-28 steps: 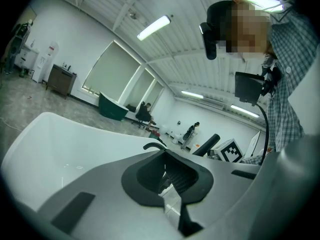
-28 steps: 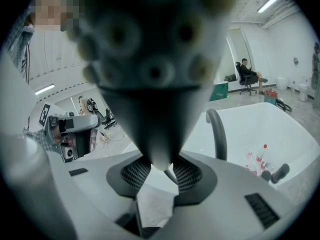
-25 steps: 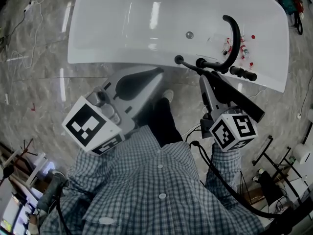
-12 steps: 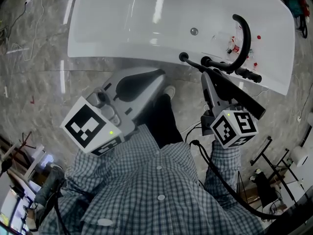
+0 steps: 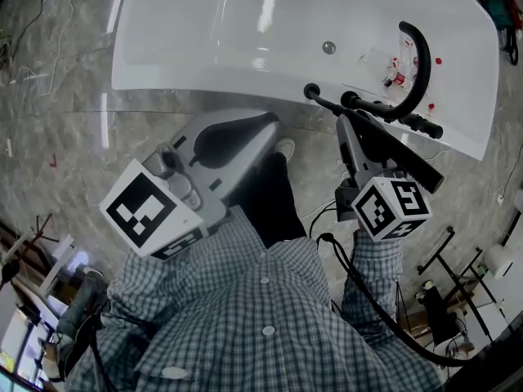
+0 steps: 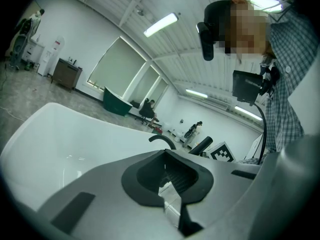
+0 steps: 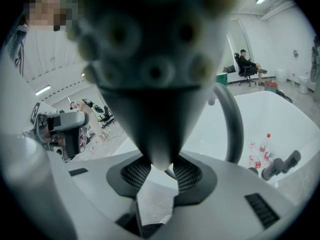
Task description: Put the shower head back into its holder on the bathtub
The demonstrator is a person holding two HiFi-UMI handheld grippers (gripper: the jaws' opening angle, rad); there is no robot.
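As L tongs (image 6: 167, 185) sit closed (empty), R tongs (image 7: 157, 173) pinch shower head (image 7: 155, 59) stem, nozzles rearward.

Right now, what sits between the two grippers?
In the head view, the person's dark trouser leg and white shoe lie between the left gripper and the right gripper, which holds the shower head.

White bathtub (image 5: 204, 39); black shower head (image 7: 150, 94); checked shirt (image 5: 245, 300).
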